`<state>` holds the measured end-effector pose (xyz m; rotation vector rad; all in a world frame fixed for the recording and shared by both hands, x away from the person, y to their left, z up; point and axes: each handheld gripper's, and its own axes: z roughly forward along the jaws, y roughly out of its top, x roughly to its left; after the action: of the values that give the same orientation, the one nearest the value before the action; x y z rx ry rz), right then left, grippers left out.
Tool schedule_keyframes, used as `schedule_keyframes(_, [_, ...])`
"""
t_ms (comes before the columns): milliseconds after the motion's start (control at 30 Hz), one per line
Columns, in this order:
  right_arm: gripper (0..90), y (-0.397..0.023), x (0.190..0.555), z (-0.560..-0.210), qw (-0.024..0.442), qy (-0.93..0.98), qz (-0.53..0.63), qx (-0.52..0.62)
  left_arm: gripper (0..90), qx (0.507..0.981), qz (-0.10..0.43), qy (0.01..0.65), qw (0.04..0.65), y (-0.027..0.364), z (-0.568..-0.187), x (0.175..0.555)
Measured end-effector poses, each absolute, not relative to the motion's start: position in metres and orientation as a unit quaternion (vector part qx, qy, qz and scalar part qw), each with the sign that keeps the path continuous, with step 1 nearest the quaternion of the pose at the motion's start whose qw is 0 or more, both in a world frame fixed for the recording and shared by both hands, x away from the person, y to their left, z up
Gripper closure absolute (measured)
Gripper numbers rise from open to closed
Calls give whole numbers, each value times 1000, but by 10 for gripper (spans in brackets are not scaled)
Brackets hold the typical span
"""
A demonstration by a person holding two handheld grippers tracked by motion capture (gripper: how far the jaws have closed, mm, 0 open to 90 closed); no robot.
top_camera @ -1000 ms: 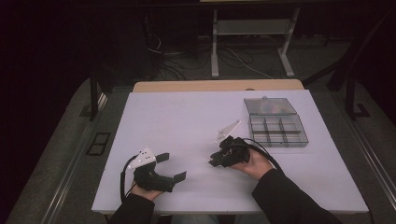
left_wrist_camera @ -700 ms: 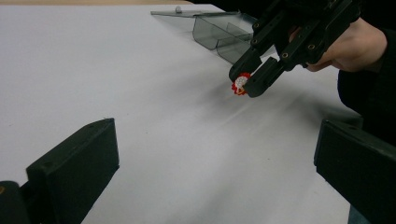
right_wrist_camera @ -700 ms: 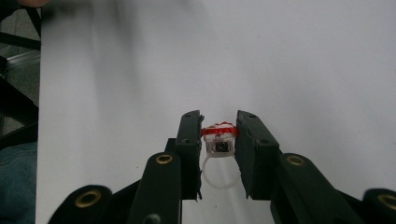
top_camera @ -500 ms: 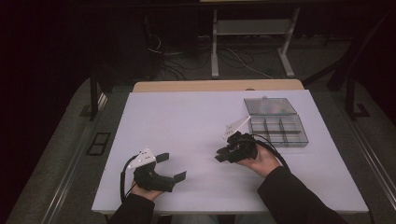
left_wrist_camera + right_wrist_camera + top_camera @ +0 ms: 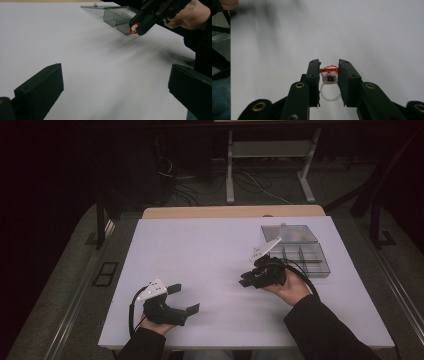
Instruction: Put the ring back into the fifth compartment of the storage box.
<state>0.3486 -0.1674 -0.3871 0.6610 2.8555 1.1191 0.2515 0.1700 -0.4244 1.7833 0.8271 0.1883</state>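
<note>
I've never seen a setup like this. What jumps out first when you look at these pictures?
Most striking is the small red and white toy ring pinched between the black jaws of the right gripper, held above the white table. At the table's far right corner sits a clear compartment box with its lid open. The left gripper rests near the front edge, jaws wide apart with nothing between them.

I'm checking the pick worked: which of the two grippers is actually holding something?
The right gripper, near the clear compartment box: it is shut on a red-and-white toy ring. The left gripper rests open with nothing between its fingers.
</note>
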Motion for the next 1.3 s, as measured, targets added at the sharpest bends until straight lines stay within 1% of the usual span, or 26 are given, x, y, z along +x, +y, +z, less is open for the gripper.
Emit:
schedule_keyframes(433, [705, -189, 353, -380, 6, 901, 363, 239, 0, 753, 79, 350, 551, 170, -425, 252])
schedule_keyframes(867, [705, -217, 362, -376, 22, 894, 360, 266, 0, 753, 80, 351, 551, 170, -425, 252])
schedule_keyframes(1300, [705, -236, 371, -372, 33, 890, 355, 286, 0, 754, 80, 351, 550, 170, -425, 252])
